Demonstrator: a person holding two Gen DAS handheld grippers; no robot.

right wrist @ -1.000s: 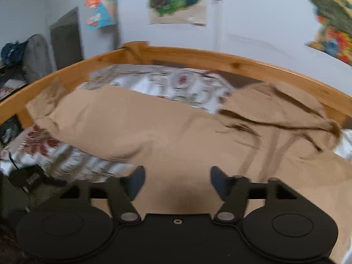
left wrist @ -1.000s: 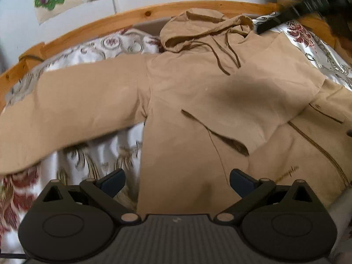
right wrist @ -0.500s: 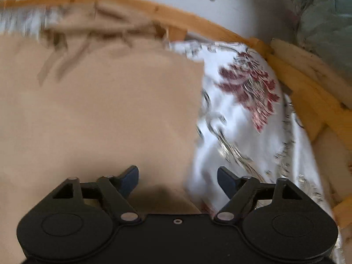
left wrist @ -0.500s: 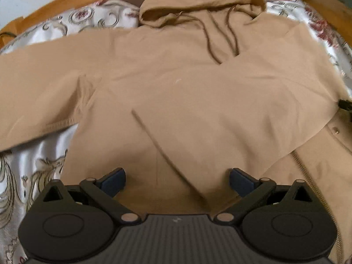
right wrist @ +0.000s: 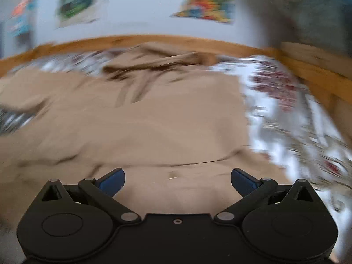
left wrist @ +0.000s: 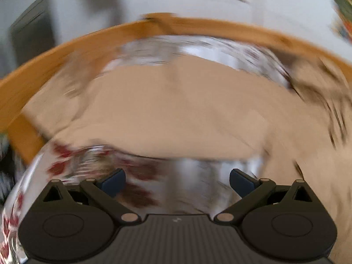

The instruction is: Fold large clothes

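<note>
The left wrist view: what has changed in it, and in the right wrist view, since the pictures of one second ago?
The left gripper swung away from the tan hoodie's chest toward its spread sleeve; patterned bedding now lies below it. The right gripper swung from the sleeve side to the hoodie body, with the hood ahead. Nothing was gripped or released. Both jaws stayed open, and the hoodie stayed flat.

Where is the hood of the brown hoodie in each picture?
Left wrist view: the hood is a blurry dark-creased bunch at the far right edge, under the wooden bed rail.
Right wrist view: the hood lies at top centre, just under the wooden bed rail.
Shared landmark: the wooden bed rail, curving behind the hood in both views.
</note>
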